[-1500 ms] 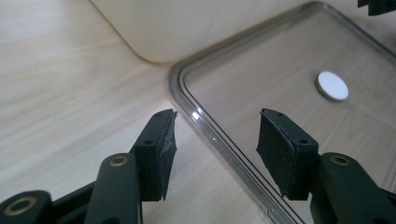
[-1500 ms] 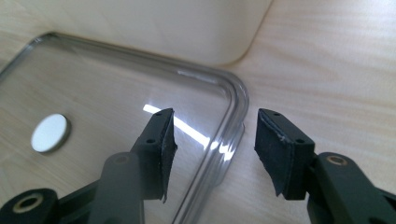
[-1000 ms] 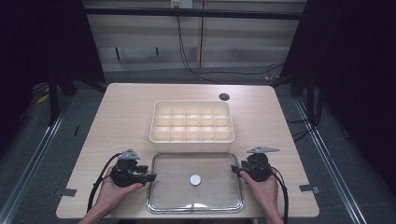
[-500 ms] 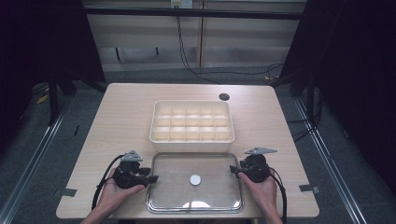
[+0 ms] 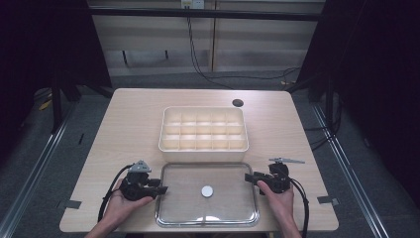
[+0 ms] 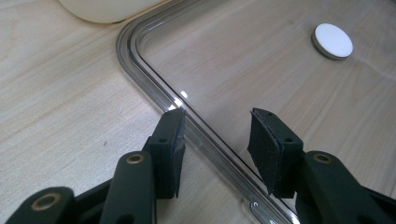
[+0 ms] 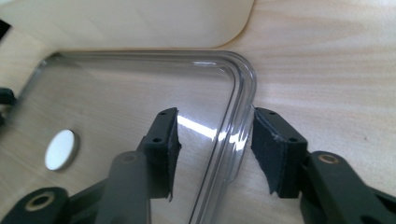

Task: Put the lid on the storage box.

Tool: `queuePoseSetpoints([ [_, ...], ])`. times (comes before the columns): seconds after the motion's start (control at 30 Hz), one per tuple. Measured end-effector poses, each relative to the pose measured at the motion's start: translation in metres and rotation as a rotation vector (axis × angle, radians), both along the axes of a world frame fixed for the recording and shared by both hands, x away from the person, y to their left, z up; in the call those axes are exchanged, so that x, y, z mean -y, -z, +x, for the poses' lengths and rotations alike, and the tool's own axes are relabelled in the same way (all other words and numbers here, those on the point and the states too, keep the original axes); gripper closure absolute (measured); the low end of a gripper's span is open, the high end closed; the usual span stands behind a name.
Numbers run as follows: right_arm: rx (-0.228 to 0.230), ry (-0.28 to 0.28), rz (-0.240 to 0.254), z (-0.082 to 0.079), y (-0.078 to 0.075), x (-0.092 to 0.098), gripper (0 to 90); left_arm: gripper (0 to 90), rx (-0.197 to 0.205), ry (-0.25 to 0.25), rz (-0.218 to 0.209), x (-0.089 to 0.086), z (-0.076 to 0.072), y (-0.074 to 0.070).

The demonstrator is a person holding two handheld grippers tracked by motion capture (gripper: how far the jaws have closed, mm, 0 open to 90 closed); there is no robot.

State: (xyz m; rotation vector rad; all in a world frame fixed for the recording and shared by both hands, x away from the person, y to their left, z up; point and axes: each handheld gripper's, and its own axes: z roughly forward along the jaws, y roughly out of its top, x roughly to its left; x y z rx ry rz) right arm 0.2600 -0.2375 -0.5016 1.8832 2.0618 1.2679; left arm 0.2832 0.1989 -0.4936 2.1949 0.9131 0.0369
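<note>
Clear lid (image 5: 206, 210) lies flat on the table (image 5: 133, 124), lower centre of the high view, just below the cream tray (image 5: 203, 128). White knob (image 5: 207, 191) sits mid-lid.

Left gripper (image 5: 157, 189) at lower left, at the lid's left edge. In the left gripper view its jaws straddle the lid rim (image 6: 201, 128): one pad on the outside close against the rim, the other over the clear panel with a gap. Jaws have just been closing, not yet clamped.

Right gripper (image 5: 249, 177) at lower right, at the lid's right edge. In the right gripper view the rim (image 7: 236, 135) runs between the pads, gaps on both sides. Jaws have just been closing too, rim between them, no grip.

Tray corner shows at the top of both gripper views.
</note>
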Motion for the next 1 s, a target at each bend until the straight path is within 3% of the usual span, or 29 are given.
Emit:
queuePoseSetpoints([
  [0.13,-0.03,0.024,0.103,-0.002,0.004,0.008,55.1,55.5,0.004,0.001,0.002,0.0,0.0,0.0],
  [0.27,-0.038,0.031,0.138,-0.003,0.005,0.011,56.2,55.5,0.005,0.007,0.005,-0.001,0.0,0.0],
  [0.43,0.0,0.012,0.203,-0.005,0.001,0.016,56.3,56.0,0.007,0.005,0.007,-0.002,0.0,0.0],
  [0.5,0.008,-0.011,0.259,-0.005,0.001,0.017,60.3,56.4,0.012,0.015,0.011,-0.002,0.0,0.0],
  [0.53,0.029,-0.024,0.263,-0.006,-0.001,0.012,60.3,56.8,0.013,0.016,0.011,-0.001,0.0,0.0],
  [0.7,0.027,-0.046,0.25,-0.005,-0.003,0.01,59.6,56.8,0.012,0.018,0.009,-0.002,0.001,0.0],
  [0.9,0.015,-0.119,0.249,-0.003,-0.001,0.007,59.2,56.8,0.006,0.01,0.001,-0.003,0.002,0.0],
  [1.0,0.018,-0.115,0.235,-0.002,-0.002,0.007,62.8,56.7,0.009,0.003,-0.004,-0.003,0.002,0.001],
])
